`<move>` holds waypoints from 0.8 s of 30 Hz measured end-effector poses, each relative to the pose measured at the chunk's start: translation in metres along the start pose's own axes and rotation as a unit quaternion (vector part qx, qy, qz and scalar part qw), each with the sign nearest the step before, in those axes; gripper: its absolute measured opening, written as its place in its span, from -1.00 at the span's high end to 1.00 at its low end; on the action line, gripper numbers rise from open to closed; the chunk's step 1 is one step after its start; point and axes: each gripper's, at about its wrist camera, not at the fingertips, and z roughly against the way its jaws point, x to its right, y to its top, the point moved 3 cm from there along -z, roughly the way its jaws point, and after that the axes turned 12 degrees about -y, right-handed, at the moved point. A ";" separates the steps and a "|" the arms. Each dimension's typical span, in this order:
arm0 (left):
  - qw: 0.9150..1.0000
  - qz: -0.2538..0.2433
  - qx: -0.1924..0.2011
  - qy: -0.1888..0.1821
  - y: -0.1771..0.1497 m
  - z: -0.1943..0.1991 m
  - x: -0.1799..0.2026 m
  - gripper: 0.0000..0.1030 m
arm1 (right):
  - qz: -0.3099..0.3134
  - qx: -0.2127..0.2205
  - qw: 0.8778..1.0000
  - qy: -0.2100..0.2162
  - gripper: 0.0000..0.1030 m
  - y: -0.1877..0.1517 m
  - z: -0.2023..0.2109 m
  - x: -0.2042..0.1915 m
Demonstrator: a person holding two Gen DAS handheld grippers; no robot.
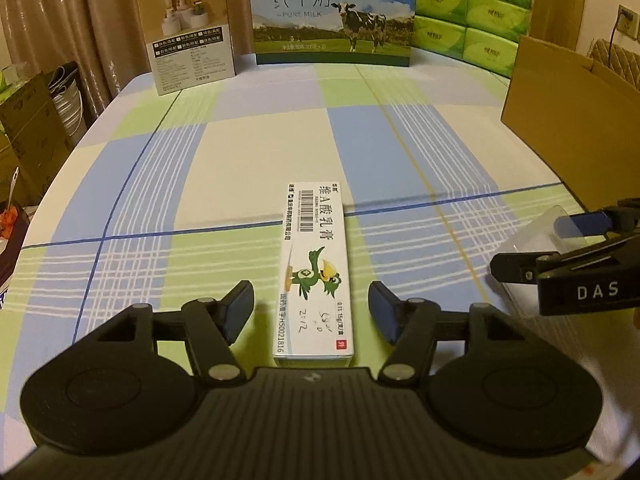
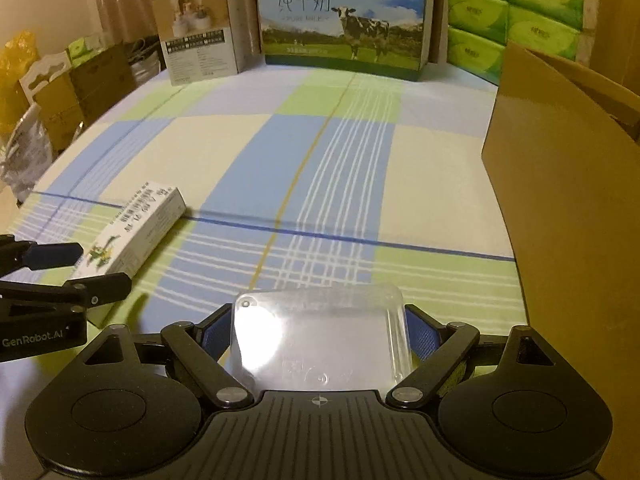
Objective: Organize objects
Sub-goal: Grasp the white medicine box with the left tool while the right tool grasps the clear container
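A long white ointment box (image 1: 314,272) with a green bird printed on it lies flat on the checked tablecloth (image 1: 256,152). My left gripper (image 1: 312,310) straddles its near end, open, and a gap shows between each blue pad and the box. The right wrist view shows the same box (image 2: 136,228) at the left, with the left gripper (image 2: 86,268) around it. My right gripper (image 2: 320,334) is shut on a clear plastic container (image 2: 320,340), with both blue pads against its sides. In the left wrist view the right gripper (image 1: 532,248) and the container (image 1: 520,236) sit at the right edge.
An open brown cardboard box (image 2: 560,200) stands along the table's right side. At the back stand a milk carton box (image 1: 334,12), a humidifier box (image 1: 188,32) and stacked green tissue packs (image 1: 476,12). Cartons (image 1: 32,132) and bags crowd the floor off the left edge.
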 end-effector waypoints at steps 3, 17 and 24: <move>1.000 0.002 0.001 -0.001 0.001 -0.002 -0.002 -0.13 | 0.011 -0.009 1.000 -0.009 -0.65 -0.004 -0.002 -0.003; 1.000 0.004 -0.008 -0.009 0.007 -0.020 -0.007 0.35 | -0.011 -0.017 1.000 -0.020 -0.60 -0.002 -0.001 0.000; 1.000 0.005 -0.001 -0.015 0.007 -0.008 0.003 0.37 | -0.026 0.010 0.999 -0.017 -0.60 0.007 0.014 0.002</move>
